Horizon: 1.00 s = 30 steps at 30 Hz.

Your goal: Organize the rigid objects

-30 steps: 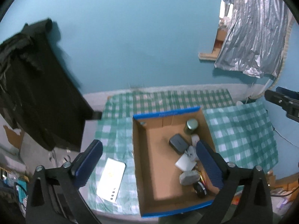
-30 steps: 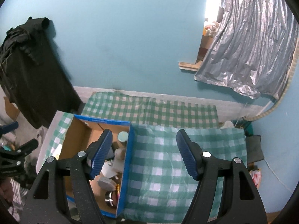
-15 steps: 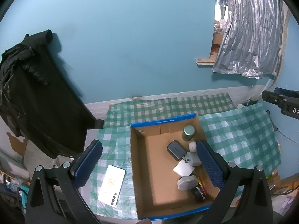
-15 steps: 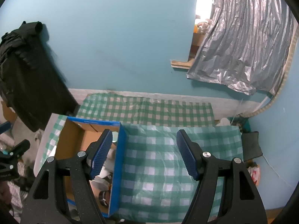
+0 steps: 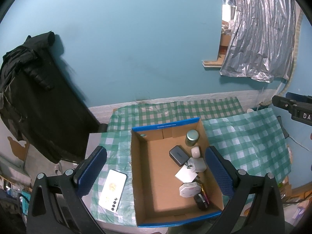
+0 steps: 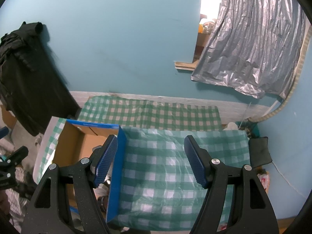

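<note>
A cardboard box (image 5: 156,179) with blue rims sits on a green checked cloth; it also shows in the right wrist view (image 6: 115,167). Along its right side lie a green-lidded jar (image 5: 192,137), a dark case (image 5: 177,155), a white charger (image 5: 197,164), a white square (image 5: 186,176), a white hexagonal device (image 5: 189,189) and a black round item (image 5: 201,201). A white phone (image 5: 112,190) lies on the cloth left of the box. My left gripper (image 5: 156,174) is open and empty, high above the box. My right gripper (image 6: 151,159) is open and empty above the cloth right of the box.
A black jacket (image 5: 33,97) hangs on the blue wall at the left. A silver curtain (image 5: 259,35) hangs at the upper right. The checked cloth (image 6: 171,171) covers the table right of the box. A dark cushion (image 6: 260,151) lies beyond the table's right edge.
Both grippers have drawn back and up, so the box and table look smaller and lower. The right view has shifted right, leaving less of the box showing. Objects have not moved.
</note>
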Each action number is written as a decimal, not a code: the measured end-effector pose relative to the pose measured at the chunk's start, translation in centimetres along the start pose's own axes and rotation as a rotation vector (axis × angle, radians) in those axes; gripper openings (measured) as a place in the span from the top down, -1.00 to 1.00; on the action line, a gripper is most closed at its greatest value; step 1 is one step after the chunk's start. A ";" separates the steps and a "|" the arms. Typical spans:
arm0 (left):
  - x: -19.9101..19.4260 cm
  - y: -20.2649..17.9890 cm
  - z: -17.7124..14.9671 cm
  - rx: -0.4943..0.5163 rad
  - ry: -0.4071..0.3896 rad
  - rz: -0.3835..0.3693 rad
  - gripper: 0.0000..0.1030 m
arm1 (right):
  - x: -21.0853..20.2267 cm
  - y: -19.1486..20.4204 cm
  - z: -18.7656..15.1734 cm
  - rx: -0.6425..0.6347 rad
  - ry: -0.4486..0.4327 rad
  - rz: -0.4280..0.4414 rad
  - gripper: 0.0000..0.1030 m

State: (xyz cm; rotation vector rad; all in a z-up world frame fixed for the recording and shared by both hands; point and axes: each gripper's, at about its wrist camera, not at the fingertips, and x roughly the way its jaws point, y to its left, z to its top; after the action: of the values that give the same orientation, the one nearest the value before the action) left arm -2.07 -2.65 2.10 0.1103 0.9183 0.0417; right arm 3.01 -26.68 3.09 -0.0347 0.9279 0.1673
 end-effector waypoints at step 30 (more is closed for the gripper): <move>-0.5 -1.3 0.4 0.025 -0.002 -0.011 -0.97 | -1.0 -0.5 0.3 -0.001 -0.011 -0.027 -0.37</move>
State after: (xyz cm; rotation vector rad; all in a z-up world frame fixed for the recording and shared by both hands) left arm -2.08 -3.98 2.58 0.1284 0.9180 0.0198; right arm 2.77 -27.26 4.03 -0.0471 0.9162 0.1423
